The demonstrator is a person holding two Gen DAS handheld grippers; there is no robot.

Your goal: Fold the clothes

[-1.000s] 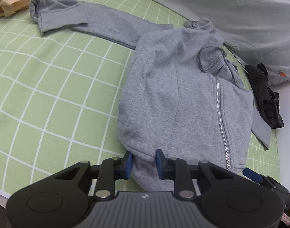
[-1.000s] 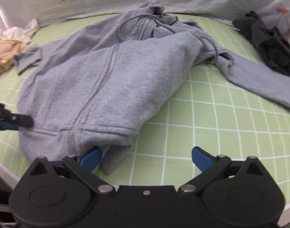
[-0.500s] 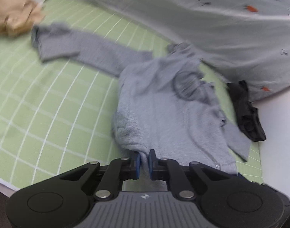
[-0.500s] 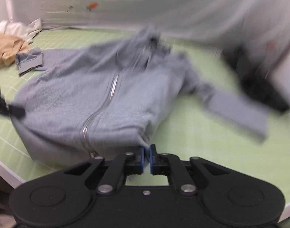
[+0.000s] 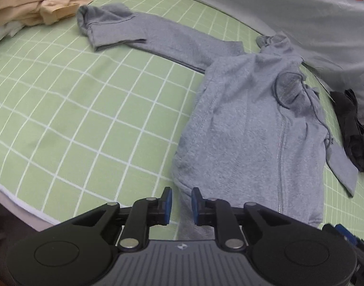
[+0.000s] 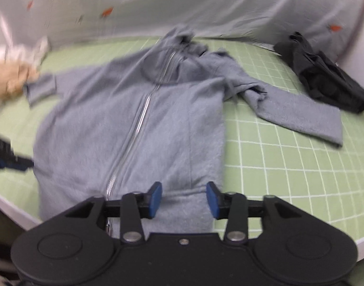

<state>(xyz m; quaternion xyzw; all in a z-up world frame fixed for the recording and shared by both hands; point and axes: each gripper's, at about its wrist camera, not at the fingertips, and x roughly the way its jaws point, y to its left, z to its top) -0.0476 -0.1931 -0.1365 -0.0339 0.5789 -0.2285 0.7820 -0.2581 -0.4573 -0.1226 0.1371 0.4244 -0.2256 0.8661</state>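
on green checked sheet [image 5: 81, 109]: grey zip hoodie [image 5: 248, 128] flat; left tool [image 5: 180, 202] parted astride hem, right tool [image 6: 183, 199] agape; no legible writing.

Green checked bed [image 5: 86, 109] carries grey hoodie [image 5: 241, 131], black garment [image 5: 356, 138], tan clothes [image 5: 34, 2].

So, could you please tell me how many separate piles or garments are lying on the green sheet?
3: grey hoodie spread centrally, tan clothes bunched far left, black garment far right. The tan pile may hold several.
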